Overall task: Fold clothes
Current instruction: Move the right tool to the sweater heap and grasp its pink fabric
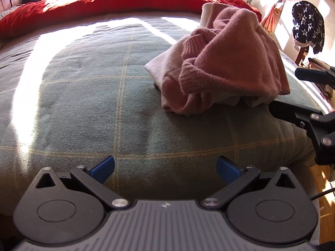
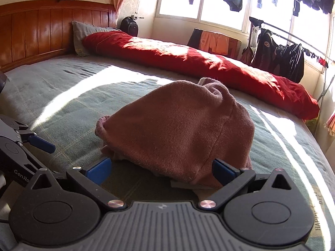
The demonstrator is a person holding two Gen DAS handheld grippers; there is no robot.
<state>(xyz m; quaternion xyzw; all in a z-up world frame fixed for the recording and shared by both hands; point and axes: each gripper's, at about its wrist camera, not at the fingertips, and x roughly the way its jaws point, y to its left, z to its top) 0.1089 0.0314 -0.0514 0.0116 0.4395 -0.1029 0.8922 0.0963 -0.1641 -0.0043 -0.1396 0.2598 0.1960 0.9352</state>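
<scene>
A crumpled pink knit sweater (image 1: 222, 62) lies in a heap on the bed (image 1: 104, 96), which is covered with a grey-green checked blanket. In the left wrist view the heap sits at about 1 o'clock from the left hand-held gripper (image 1: 165, 168), well apart from it. That gripper's blue-tipped fingers (image 1: 103, 168) are spread wide with only blanket between them, holding nothing. A ribbed cuff of the sweater points toward 7 o'clock, and a paler lining shows along the heap's left and lower edges.

At 3 o'clock in the same view the right hand-held gripper (image 1: 293, 90) comes in from the edge, its jaws spread, the lower finger just beside the sweater's near hem; whether it touches cannot be told.

In the right wrist view the sweater (image 2: 178, 129) fills the centre at 12 o'clock, its near hem lying between the spread blue fingers (image 2: 223, 172) of the right hand-held gripper (image 2: 161, 170), not pinched. The left hand-held gripper (image 2: 31, 140) shows at 9 o'clock.

Along the far side of the bed runs a red quilt (image 2: 188, 58), with a wooden headboard (image 2: 41, 29) at 10 o'clock and clothes on a drying rack (image 2: 280, 56) at 2 o'clock
</scene>
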